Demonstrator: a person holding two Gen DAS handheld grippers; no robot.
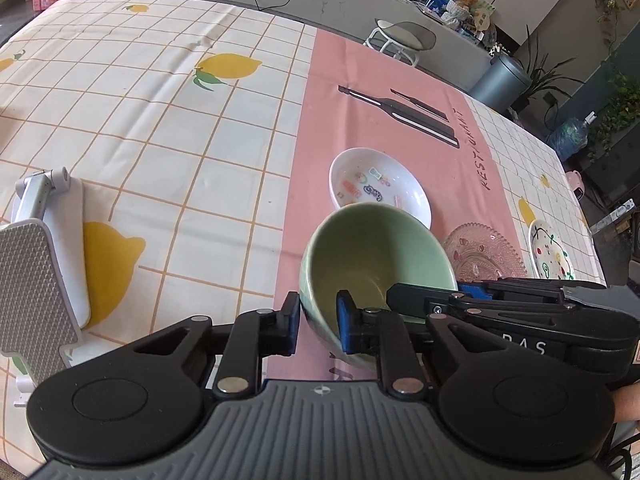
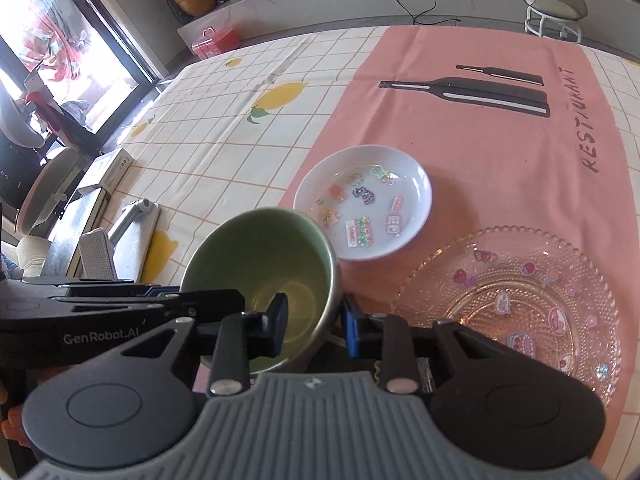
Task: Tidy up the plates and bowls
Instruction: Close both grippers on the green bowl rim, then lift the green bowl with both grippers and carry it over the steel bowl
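Note:
A pale green bowl (image 1: 372, 256) (image 2: 260, 248) sits tilted on the pink part of the tablecloth, held by both grippers. My left gripper (image 1: 320, 320) is shut on the bowl's near rim, one pad outside the wall and one inside. My right gripper (image 2: 314, 326) clamps the rim on the opposite side in the same way, and its black body (image 1: 500, 304) reaches in from the right in the left wrist view. Just beyond the bowl lies a white dish with stickers (image 1: 380, 188) (image 2: 360, 200). A clear glass plate (image 1: 484, 256) (image 2: 508, 300) lies to the right.
A small painted plate (image 1: 550, 252) lies near the table's right edge. A white folding stand (image 1: 40, 240) (image 2: 120, 224) stands at the left on the lemon-print cloth (image 1: 160, 120). A stool (image 1: 400, 40) and a bin (image 1: 500, 80) stand beyond the far edge.

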